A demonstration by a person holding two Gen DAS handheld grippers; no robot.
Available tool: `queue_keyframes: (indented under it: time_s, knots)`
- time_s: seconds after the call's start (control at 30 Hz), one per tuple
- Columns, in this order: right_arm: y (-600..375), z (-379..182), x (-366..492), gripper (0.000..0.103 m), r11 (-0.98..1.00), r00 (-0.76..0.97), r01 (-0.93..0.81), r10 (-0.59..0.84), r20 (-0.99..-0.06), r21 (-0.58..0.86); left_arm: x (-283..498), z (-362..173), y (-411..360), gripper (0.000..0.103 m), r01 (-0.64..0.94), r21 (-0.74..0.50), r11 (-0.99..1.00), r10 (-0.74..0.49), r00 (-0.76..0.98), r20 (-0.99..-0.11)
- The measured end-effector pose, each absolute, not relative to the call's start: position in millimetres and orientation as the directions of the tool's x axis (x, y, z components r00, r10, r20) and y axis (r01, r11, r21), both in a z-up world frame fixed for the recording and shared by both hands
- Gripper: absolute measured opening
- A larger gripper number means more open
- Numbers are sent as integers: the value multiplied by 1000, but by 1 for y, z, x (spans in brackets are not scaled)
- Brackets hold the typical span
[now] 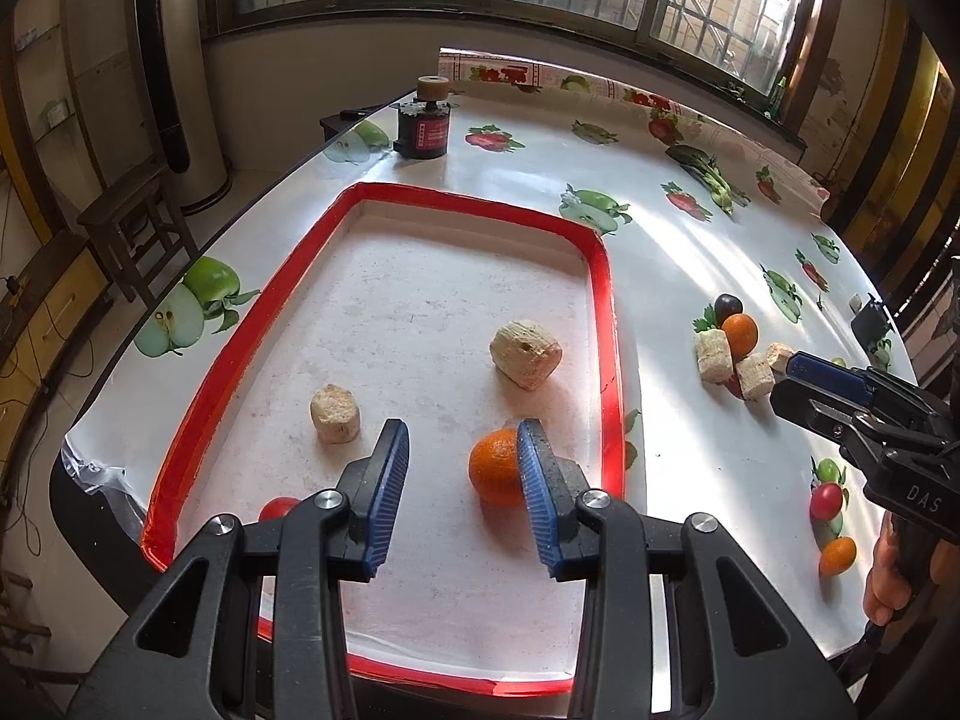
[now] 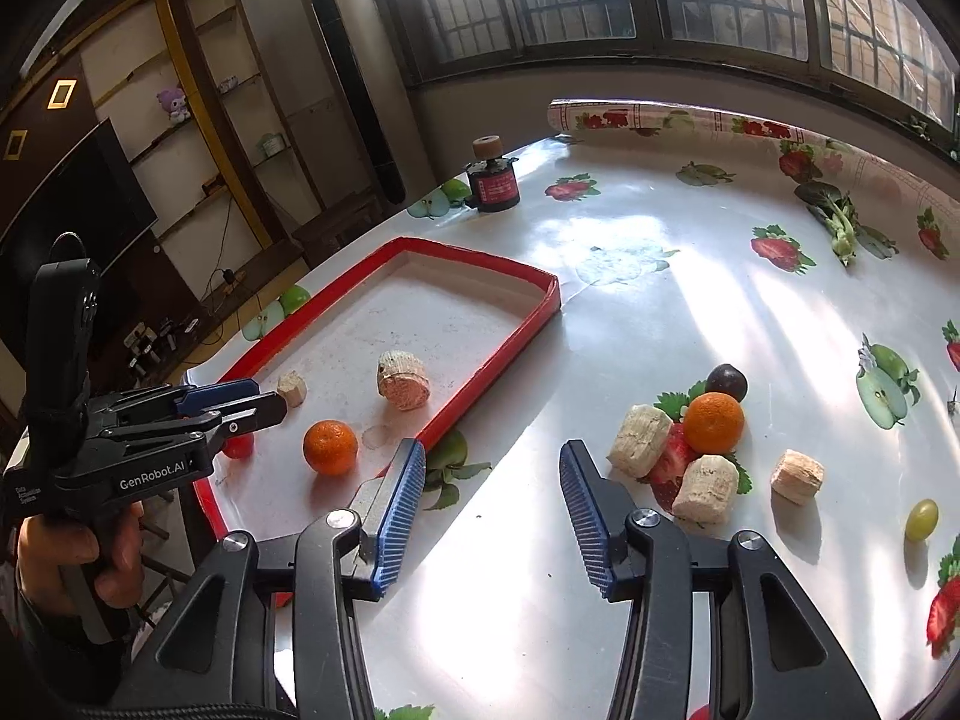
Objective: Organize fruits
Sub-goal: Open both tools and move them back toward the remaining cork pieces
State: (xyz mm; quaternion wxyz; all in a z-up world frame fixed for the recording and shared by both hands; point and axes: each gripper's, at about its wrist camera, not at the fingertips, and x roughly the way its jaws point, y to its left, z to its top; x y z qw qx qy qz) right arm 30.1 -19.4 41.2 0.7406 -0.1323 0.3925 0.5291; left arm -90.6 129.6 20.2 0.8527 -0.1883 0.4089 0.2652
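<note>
A red-rimmed tray (image 1: pixel 606 324) holds an orange (image 1: pixel 495 468), two corn chunks (image 1: pixel 525 354) (image 1: pixel 335 414) and a red tomato (image 1: pixel 277 507). My left gripper (image 1: pixel 462 492) is open and empty above the tray, the orange just beside its right finger. On the table to the right lies a pile: an orange (image 2: pixel 714 423), a dark plum (image 2: pixel 726 381), a strawberry (image 2: pixel 669 462), corn chunks (image 2: pixel 639 441) (image 2: pixel 705 489) (image 2: pixel 797 476) and a green grape (image 2: pixel 921 519). My right gripper (image 2: pixel 492 510) is open and empty, over the table left of the pile.
A red and black cylinder device (image 1: pixel 423 120) stands at the table's far left edge. A leafy green vegetable (image 2: pixel 837 213) lies at the far right. A rolled edge of the fruit-print tablecloth (image 2: pixel 660 117) runs along the back. A small orange (image 1: pixel 837 555) and a cherry tomato (image 1: pixel 825 501) lie near the right gripper's hand.
</note>
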Motion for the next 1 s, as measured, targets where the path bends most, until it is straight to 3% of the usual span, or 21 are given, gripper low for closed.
queue_keyframes:
  time_s: [1.0]
  knots:
    - [-151, 29, 95, 51, 623, 291, -750, 612, -735, 223, -24, 17, 50, 35, -438, -116, 891, 167, 555, -815]
